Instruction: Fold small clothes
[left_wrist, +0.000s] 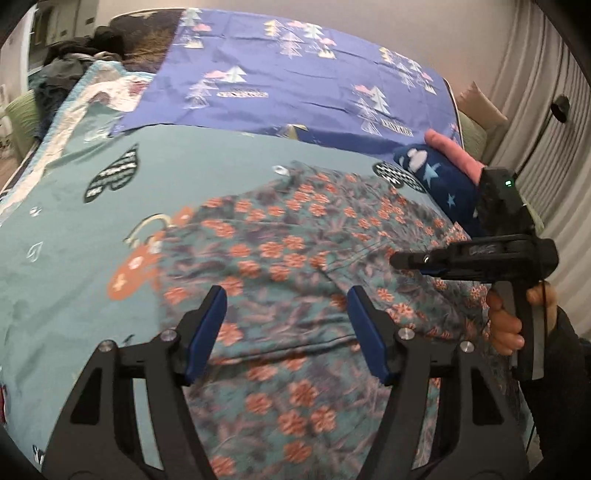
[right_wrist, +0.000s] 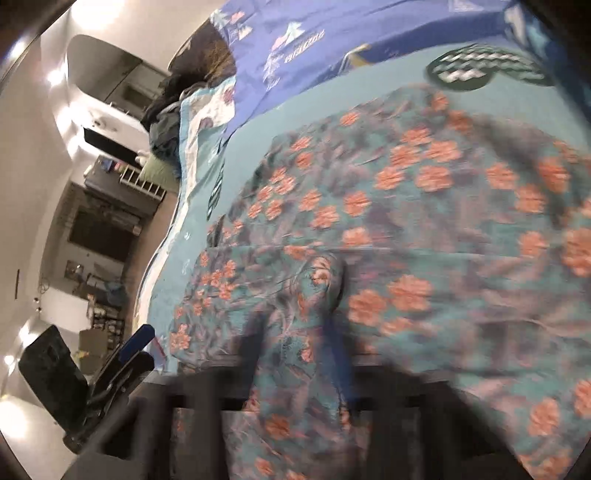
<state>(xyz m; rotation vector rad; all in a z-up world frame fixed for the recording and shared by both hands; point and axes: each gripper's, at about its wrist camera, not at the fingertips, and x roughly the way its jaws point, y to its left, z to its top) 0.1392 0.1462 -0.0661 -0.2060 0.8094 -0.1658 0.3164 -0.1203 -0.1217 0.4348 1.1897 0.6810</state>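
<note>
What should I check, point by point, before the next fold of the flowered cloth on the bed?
1. Right gripper shut on the flowered cloth: ok; a bunched fold of fabric sits at its tips.
2. Left gripper open: ok; its blue pads stand apart above the cloth with nothing pinched.
3. Cloth lies fully on the bed cover: cannot tell; the near edge is hidden behind the grippers.
4. Cloth lies flat: not ok; creases and a raised fold show.
5. Dark blue star-patterned item is clear of the cloth: cannot tell; it lies right at the cloth's far right corner.
</note>
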